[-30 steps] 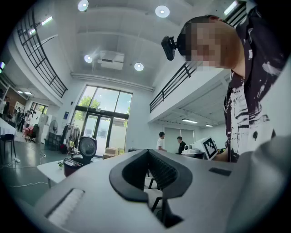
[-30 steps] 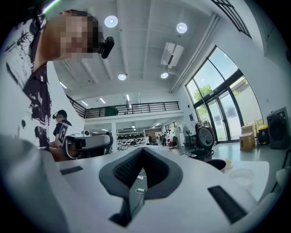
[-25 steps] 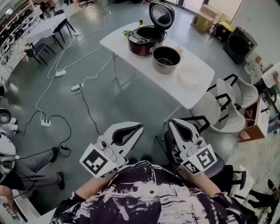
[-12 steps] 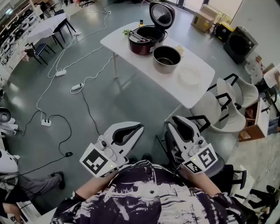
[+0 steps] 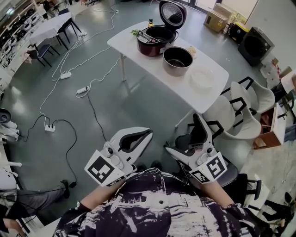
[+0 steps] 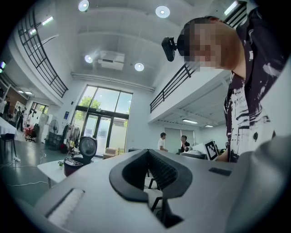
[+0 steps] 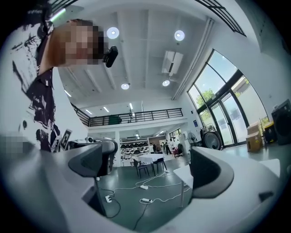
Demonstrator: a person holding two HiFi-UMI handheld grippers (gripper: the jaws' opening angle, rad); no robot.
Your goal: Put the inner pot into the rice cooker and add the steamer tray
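On the white table [image 5: 132,46] far ahead stands the dark red rice cooker [image 5: 156,40], lid [image 5: 171,14] raised. To its right sits the metal inner pot [image 5: 178,59], and beyond that the pale steamer tray [image 5: 202,77]. Both grippers hover near my chest, far from the table. My left gripper [image 5: 149,134] is shut and empty; its view shows the closed jaws [image 6: 148,152] and the cooker [image 6: 75,164] in the distance. My right gripper [image 5: 185,135] is opening, jaws spread wide with nothing between them [image 7: 150,166].
White and black chairs [image 5: 240,109] stand right of the table. A black chair [image 5: 233,178] is by my right gripper. Cables and power strips [image 5: 82,91] trail over the grey floor at left. Another table with chairs [image 5: 48,28] is at the upper left.
The right gripper's jaws have gone from shut to wide open. The left gripper has kept still. A person at the lower left has moved mostly out of view.
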